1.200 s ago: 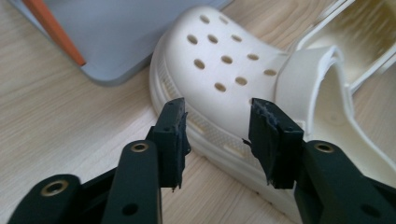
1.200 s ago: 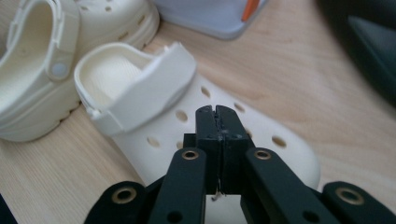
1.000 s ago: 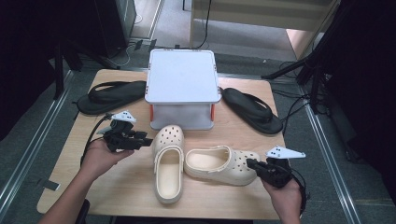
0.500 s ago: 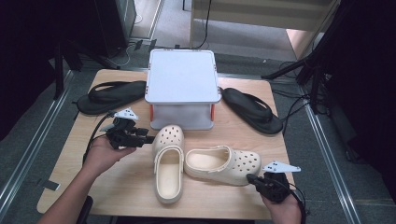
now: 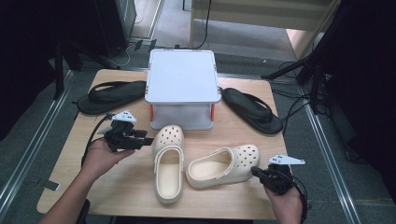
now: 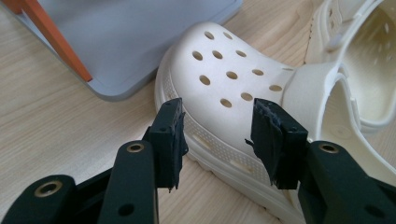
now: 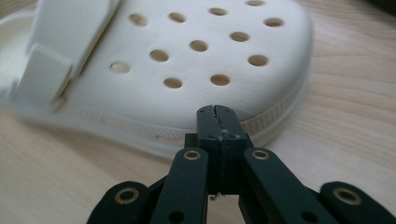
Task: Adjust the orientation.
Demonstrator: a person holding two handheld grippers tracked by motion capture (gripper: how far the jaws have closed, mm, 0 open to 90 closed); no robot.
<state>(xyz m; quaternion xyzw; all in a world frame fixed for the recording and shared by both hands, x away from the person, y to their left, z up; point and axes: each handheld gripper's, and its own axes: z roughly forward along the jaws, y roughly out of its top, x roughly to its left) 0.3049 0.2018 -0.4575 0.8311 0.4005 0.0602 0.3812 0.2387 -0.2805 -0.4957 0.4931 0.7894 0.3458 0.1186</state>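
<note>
Since the earlier frames, your right gripper point(image 5: 259, 171) slid down toward the table's near edge, its jaws pressed together on nothing, tips just beside the toe of the right clog point(image 5: 223, 165). Your left gripper point(image 5: 147, 140) kept its place with jaws parted, just opened a little wider, at the toe of the left clog point(image 5: 168, 168) without gripping it. That clog ran lengthwise, toe toward the grey box point(image 5: 182, 88); the other lay crosswise, toe toward your right hand. Both clogs sat empty on the wooden table point(image 5: 93, 186).

Wooden table point(image 5: 116, 196), grey floor point(image 5: 28, 154), dark surroundings
</note>
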